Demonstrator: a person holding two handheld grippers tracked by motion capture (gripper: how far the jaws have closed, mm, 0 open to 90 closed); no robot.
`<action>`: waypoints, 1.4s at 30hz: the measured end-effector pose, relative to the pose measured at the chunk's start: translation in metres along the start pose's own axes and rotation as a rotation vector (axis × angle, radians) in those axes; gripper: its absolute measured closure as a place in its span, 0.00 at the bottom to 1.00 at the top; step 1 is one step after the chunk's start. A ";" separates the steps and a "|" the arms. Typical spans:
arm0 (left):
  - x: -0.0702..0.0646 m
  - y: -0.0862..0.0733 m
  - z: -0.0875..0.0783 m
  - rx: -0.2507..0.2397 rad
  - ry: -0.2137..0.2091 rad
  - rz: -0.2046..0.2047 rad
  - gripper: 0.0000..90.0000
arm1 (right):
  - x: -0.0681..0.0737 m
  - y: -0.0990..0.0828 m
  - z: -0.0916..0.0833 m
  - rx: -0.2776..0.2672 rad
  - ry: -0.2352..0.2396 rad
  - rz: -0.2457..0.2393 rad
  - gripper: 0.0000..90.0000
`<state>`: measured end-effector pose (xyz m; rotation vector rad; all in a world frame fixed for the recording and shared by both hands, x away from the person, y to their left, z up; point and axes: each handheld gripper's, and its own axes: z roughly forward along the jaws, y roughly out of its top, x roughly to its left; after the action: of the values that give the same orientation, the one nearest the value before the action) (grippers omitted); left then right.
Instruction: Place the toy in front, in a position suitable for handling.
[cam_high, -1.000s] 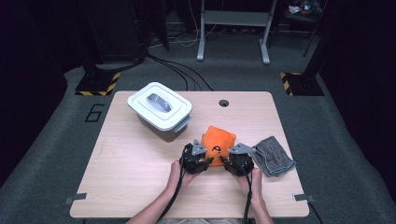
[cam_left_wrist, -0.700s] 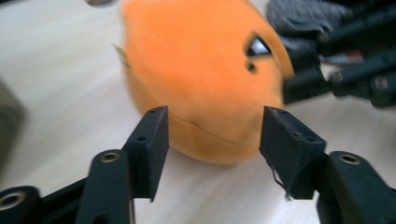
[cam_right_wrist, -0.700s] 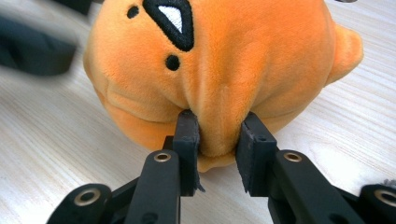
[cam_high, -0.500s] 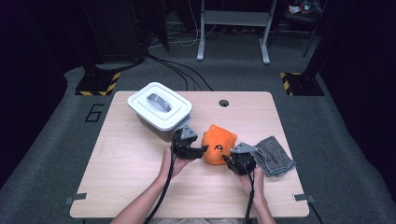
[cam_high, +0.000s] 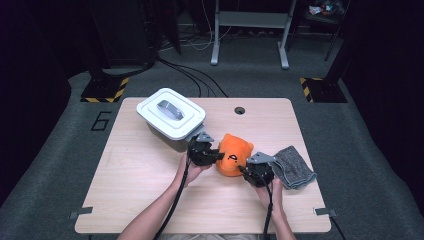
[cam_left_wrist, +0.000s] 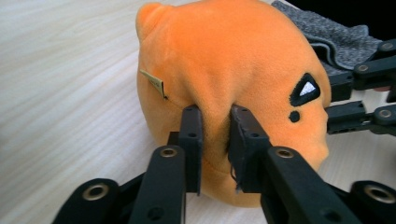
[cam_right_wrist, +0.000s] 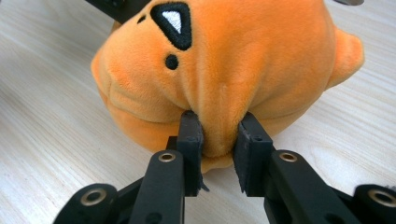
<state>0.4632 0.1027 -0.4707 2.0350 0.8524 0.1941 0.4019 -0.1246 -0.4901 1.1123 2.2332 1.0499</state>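
Having just closed, the left gripper (cam_left_wrist: 212, 121) now pinches the orange plush toy (cam_left_wrist: 233, 60) opposite the right gripper's (cam_right_wrist: 217, 126) clamped jaws, readying a two-handed lift.

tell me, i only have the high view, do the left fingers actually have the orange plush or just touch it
Observer: The left gripper has pinched a fold of the orange plush; its jaws have just been closing.
Operator: and the right one
Observer: The right gripper is also shut on a fold, low on the plush, just above the table.
Operator: any tag on it
Observer: Yes, a small tan tag sticks out left of the left gripper's pinch.
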 end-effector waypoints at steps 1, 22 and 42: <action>-0.001 0.000 -0.001 0.000 0.014 0.016 0.87 | 0.001 0.001 -0.001 0.002 -0.006 0.004 0.83; -0.036 -0.010 -0.047 -0.079 0.067 0.007 0.89 | -0.003 0.032 -0.031 -0.001 0.099 -0.236 0.82; -0.028 -0.035 -0.025 -0.086 0.102 -0.089 0.86 | -0.016 0.012 -0.015 0.038 0.143 -0.095 0.49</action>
<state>0.4142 0.1148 -0.4793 1.9158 0.9797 0.2822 0.4073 -0.1391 -0.4707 0.9638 2.4019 1.0822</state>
